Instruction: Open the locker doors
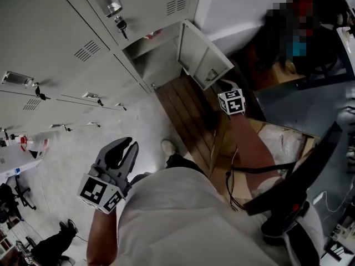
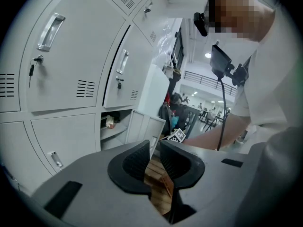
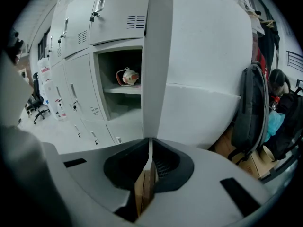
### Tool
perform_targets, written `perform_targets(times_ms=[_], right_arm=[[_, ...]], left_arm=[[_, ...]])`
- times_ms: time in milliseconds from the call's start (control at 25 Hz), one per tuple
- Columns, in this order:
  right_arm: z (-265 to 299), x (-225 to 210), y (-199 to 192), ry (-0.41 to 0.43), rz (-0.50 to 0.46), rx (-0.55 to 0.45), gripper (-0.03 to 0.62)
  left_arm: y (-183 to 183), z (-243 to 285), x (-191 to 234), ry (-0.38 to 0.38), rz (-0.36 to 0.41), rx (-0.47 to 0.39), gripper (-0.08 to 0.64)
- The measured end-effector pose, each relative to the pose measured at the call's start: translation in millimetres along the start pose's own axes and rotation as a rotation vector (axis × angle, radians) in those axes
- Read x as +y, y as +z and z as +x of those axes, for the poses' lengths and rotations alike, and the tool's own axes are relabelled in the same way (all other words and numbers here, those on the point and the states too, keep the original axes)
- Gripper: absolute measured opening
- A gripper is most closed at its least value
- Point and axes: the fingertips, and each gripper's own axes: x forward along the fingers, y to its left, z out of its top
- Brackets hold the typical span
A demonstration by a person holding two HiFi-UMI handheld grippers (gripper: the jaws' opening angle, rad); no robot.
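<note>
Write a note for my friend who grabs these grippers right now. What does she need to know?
Right gripper: shut on the edge of the open locker door, which is swung out wide.
Left gripper: jaws slightly apart, nothing between them, held back from the lockers.
Done: one locker is open; a small red-and-white item sits on its shelf.
Left: the other locker doors in view are shut and need opening.

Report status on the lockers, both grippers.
Right gripper shut on the open locker door at its edge. Left gripper empty, jaws slightly apart, clear of the lockers. Neighbouring doors shut. Nothing seen in the door's path.
</note>
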Motion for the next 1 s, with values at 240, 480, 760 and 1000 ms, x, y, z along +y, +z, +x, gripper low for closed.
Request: perform_targets(times_ms=[240, 480, 760, 1000], right_arm=[[-10, 10, 1, -0.003, 0.005, 0.007, 0.032], [-38, 62, 15, 0.044, 0.005, -0.024, 0.032], [-67, 209, 72, 0.204, 0.014, -0.114, 0.032], [-97, 333, 177, 0.315, -0.02, -0.255, 0.033]], left_arm=[[1, -12, 9, 0.013, -0.011, -0.029, 0.071], [0, -36, 20, 0.011, -0.02, -0.078, 0.069], [-7, -107, 50, 0.021, -0.012, -0.122, 0.027], [-17, -182, 87, 0.031, -0.009, -0.164, 0.011]])
